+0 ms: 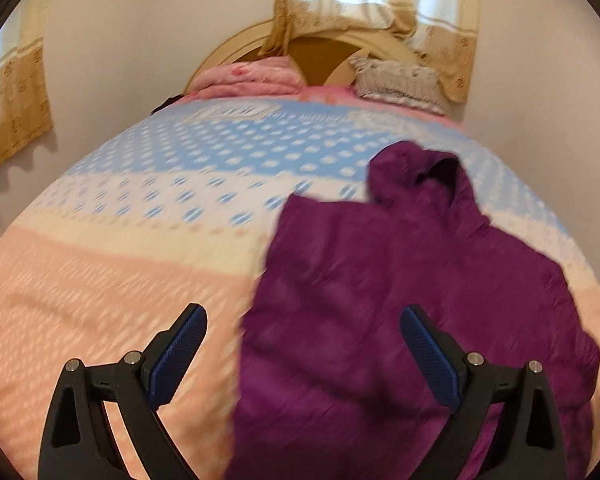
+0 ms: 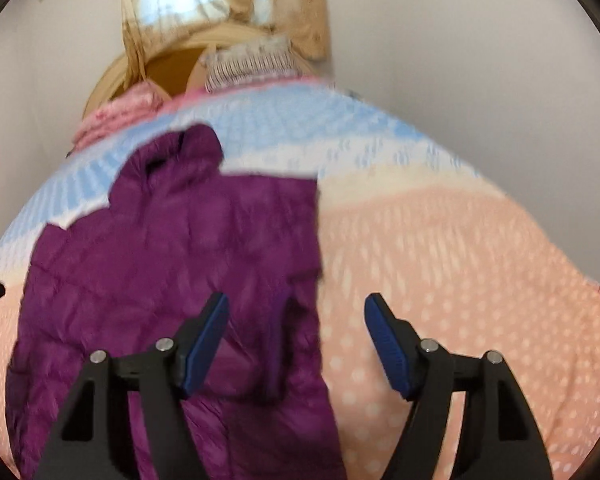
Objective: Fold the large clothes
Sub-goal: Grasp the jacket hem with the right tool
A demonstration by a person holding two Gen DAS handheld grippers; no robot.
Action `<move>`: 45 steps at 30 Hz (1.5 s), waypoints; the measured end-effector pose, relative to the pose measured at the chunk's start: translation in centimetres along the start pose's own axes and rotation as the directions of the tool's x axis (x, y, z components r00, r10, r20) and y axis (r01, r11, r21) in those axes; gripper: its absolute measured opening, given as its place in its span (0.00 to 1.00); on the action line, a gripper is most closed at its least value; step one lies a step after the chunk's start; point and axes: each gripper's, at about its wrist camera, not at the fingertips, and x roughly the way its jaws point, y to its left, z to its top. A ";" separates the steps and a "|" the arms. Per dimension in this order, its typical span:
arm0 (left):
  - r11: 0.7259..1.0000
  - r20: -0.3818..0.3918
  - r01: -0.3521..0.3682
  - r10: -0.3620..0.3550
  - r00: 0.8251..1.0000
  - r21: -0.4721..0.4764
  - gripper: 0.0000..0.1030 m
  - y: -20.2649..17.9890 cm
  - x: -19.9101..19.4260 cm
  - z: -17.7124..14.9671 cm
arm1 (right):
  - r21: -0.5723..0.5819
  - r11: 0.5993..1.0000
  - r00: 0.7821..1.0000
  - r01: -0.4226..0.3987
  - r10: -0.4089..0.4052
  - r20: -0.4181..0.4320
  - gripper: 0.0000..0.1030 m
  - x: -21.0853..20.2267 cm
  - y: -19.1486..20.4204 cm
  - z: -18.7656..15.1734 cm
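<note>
Nearest the lens, the left gripper (image 1: pixel 304 344) hangs with its jaws spread wide and nothing between them; the right gripper (image 2: pixel 296 330) likewise stands open over the jacket's edge, gripping nothing. The purple puffer jacket (image 2: pixel 172 248) lies flat on the bed (image 2: pixel 460 264), hood (image 1: pixel 416 176) toward the upper part of each frame, its side apparently folded inward along a straight edge. The slick, springy quilting will likely puff back open once released, and a shallow pinch could catch only the top layer and drag the fold askew. No containers are in view.
</note>
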 end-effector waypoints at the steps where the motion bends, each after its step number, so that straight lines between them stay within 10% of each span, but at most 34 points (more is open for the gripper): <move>1: 1.000 -0.008 0.002 -0.002 1.000 0.007 0.95 -1.0 0.9 0.3 | -0.013 1.000 1.000 -0.013 0.013 -0.010 0.51 0.4 0.9 0.4; 4: 0.999 -0.057 -0.011 0.014 0.998 0.043 0.95 -3.6 3.9 0.1 | -0.042 0.997 0.993 -0.061 0.056 -0.104 0.27 4.0 3.3 0.6; 11: 0.992 -0.122 -0.061 0.075 0.990 0.114 0.95 -5.5 9.3 -2.5 | -0.071 0.997 0.982 -0.016 0.003 -0.190 0.17 9.6 3.0 -1.6; 23: 0.996 0.017 0.025 -0.026 1.000 0.081 0.95 -4.3 4.7 3.1 | -0.031 0.999 0.998 -0.018 0.016 -0.063 0.17 5.8 2.3 2.1; 33: 0.987 -0.094 -0.158 0.157 0.983 -0.006 0.95 -2.8 15.7 6.9 | 0.009 0.998 0.993 0.058 -0.057 -0.104 0.23 13.8 3.3 6.8; 45: 0.988 -0.199 -0.155 0.152 0.968 -0.001 0.96 -2.4 19.1 4.5 | 0.040 0.997 0.988 0.059 -0.052 -0.146 0.23 16.8 1.4 4.2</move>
